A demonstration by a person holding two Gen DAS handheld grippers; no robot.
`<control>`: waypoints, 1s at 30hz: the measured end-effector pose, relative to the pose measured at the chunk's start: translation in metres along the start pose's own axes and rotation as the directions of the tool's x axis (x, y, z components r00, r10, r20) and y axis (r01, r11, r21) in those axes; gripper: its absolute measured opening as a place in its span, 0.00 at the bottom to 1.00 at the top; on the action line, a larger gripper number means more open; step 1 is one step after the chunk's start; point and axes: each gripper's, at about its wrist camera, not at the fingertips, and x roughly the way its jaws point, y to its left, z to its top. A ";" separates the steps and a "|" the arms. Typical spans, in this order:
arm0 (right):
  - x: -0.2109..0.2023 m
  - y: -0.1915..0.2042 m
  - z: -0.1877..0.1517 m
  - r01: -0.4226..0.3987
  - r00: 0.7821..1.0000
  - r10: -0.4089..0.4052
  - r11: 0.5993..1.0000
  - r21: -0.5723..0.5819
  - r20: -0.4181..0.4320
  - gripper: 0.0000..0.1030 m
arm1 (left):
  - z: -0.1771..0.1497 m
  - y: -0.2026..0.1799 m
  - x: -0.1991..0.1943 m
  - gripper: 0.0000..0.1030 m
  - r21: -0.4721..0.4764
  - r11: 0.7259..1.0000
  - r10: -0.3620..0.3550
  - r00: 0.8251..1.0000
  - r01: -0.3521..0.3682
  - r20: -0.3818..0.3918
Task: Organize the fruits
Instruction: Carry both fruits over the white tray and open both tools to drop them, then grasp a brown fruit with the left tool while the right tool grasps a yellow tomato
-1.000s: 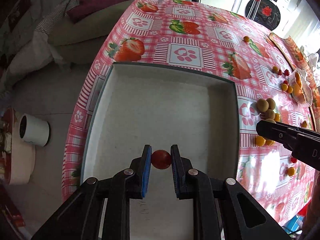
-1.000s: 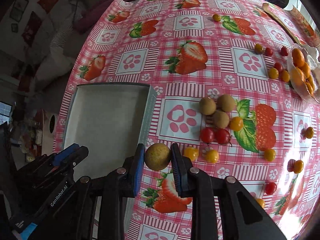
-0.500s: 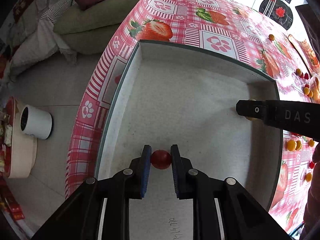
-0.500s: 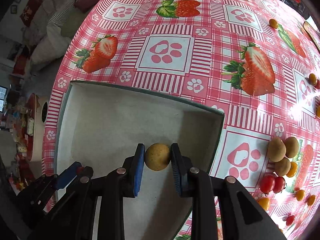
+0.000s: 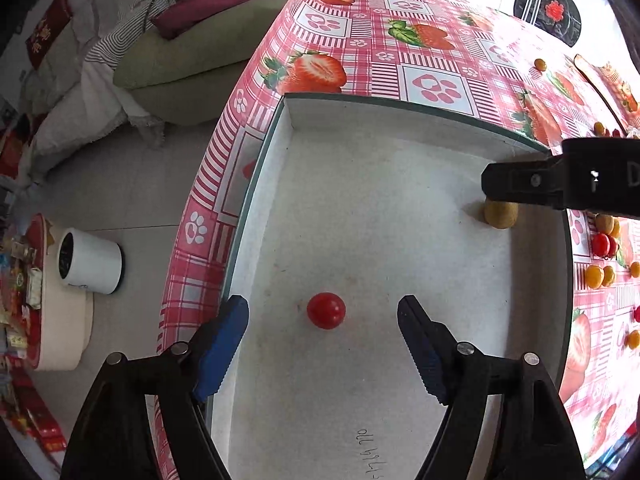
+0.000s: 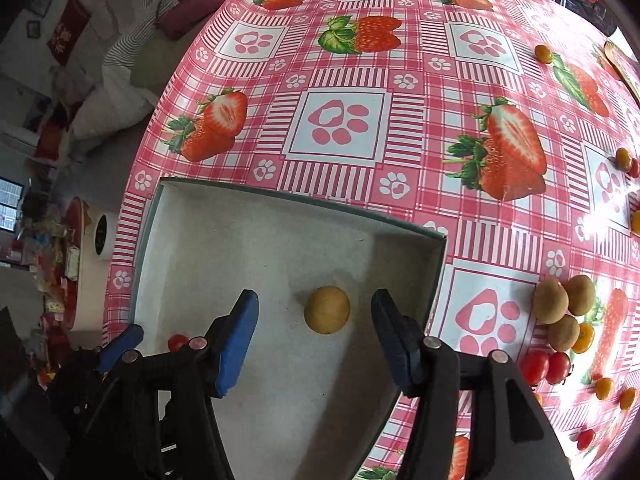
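Note:
A shallow white box point(image 5: 400, 128) lies on the strawberry-print tablecloth; it also shows in the right wrist view point(image 6: 280, 216). My left gripper point(image 5: 323, 334) is open over the box floor, a red cherry tomato point(image 5: 326, 310) lying free between its fingers. My right gripper point(image 6: 315, 324) is open, a round tan fruit point(image 6: 327, 309) resting on the box floor between its fingers. That fruit point(image 5: 500, 214) shows in the left wrist view under the right gripper's black arm point(image 5: 560, 184). The tomato point(image 6: 177, 342) peeks out by the left gripper in the right wrist view.
Loose fruit lies on the cloth right of the box: tan fruits point(image 6: 560, 304), red tomatoes point(image 6: 546, 366) and small yellow ones point(image 6: 604, 387). The table edge falls off left of the box to the floor, with a white cup point(image 5: 90, 262) and a sofa point(image 5: 180, 64) beyond.
Both grippers have opened. The left one let the red tomato go onto the box floor; the right one let the tan fruit go near the box's right wall.

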 end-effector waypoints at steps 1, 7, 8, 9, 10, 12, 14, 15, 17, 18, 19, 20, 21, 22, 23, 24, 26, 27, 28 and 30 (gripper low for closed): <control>-0.007 -0.002 0.000 -0.008 1.000 0.008 1.000 0.006 0.013 0.63 | 0.001 -0.003 -0.003 0.76 0.004 1.000 0.001 1.000 -0.001 0.003; -0.057 -0.033 -0.018 -0.006 0.996 0.001 0.998 0.056 0.088 0.67 | 0.010 -0.031 -0.025 0.76 0.081 0.997 -0.009 0.998 0.004 0.055; -0.065 -0.041 -0.024 0.003 0.995 -0.010 0.997 0.074 0.096 0.67 | 0.013 -0.039 -0.029 0.76 0.098 0.995 -0.016 0.998 0.009 0.063; -0.074 -0.051 -0.029 0.011 0.995 -0.021 0.995 0.096 0.102 0.67 | 0.017 -0.047 -0.033 0.76 0.115 0.993 -0.026 0.997 0.018 0.071; -0.082 -0.062 -0.034 0.022 0.994 -0.035 0.993 0.120 0.107 0.67 | 0.020 -0.056 -0.036 0.76 0.131 0.991 -0.039 0.996 0.029 0.076; -0.094 -0.085 -0.048 0.047 0.992 -0.066 0.985 0.167 0.109 0.67 | 0.025 -0.074 -0.043 0.76 0.162 0.985 -0.066 0.994 0.051 0.087; -0.104 -0.110 -0.061 0.071 0.990 -0.096 0.973 0.218 0.107 0.67 | 0.031 -0.095 -0.048 0.76 0.196 0.978 -0.088 0.992 0.068 0.095; -0.107 -0.123 -0.068 0.084 0.988 -0.113 0.966 0.244 0.107 0.67 | 0.032 -0.105 -0.050 0.76 0.213 0.974 -0.098 0.991 0.075 0.096; -0.114 -0.148 -0.082 0.110 0.984 -0.145 0.950 0.291 0.101 0.67 | 0.035 -0.125 -0.053 0.76 0.244 0.965 -0.122 0.988 0.096 0.094; -0.117 -0.159 -0.089 0.122 0.982 -0.160 0.941 0.315 0.098 0.67 | 0.037 -0.136 -0.054 0.76 0.257 0.961 -0.134 0.987 0.106 0.092; -0.119 -0.171 -0.096 0.135 0.980 -0.174 0.932 0.335 0.092 0.67 | 0.038 -0.145 -0.055 0.76 0.268 0.956 -0.144 0.986 0.116 0.088; -0.121 -0.182 -0.102 0.146 0.979 -0.187 0.923 0.355 0.086 0.67 | 0.041 -0.155 -0.054 0.76 0.280 0.952 -0.156 0.984 0.126 0.085; -0.124 -0.192 -0.109 0.156 0.977 -0.200 0.914 0.375 0.080 0.67 | 0.044 -0.165 -0.054 0.76 0.292 0.947 -0.164 0.983 0.134 0.083; -0.126 -0.202 -0.115 0.167 0.974 -0.212 0.904 0.393 0.073 0.67 | 0.047 -0.175 -0.054 0.76 0.305 0.942 -0.172 0.982 0.139 0.084; -0.128 -0.211 -0.120 0.176 0.972 -0.222 0.895 0.410 0.069 0.67 | 0.050 -0.184 -0.053 0.76 0.319 0.937 -0.177 0.981 0.142 0.083; -0.130 -0.219 -0.126 0.180 0.971 -0.229 0.888 0.424 0.067 0.67 | 0.053 -0.193 -0.052 0.76 0.333 0.932 -0.181 0.980 0.144 0.082; -0.133 -0.236 -0.134 0.192 0.967 -0.245 0.873 0.448 0.062 0.67 | 0.060 -0.211 -0.045 0.76 0.355 0.923 -0.189 0.979 0.152 0.073; -0.134 -0.242 -0.137 0.197 0.966 -0.252 0.867 0.458 0.061 0.67 | 0.064 -0.219 -0.042 0.76 0.366 0.918 -0.193 0.979 0.156 0.068; -0.135 -0.248 -0.139 0.202 0.964 -0.259 0.861 0.467 0.061 0.67 | 0.067 -0.226 -0.040 0.76 0.379 0.911 -0.199 0.978 0.160 0.064; -0.137 -0.257 -0.143 0.210 0.960 -0.271 0.853 0.477 0.062 0.67 | 0.073 -0.240 -0.033 0.76 0.405 0.901 -0.197 0.978 0.155 0.064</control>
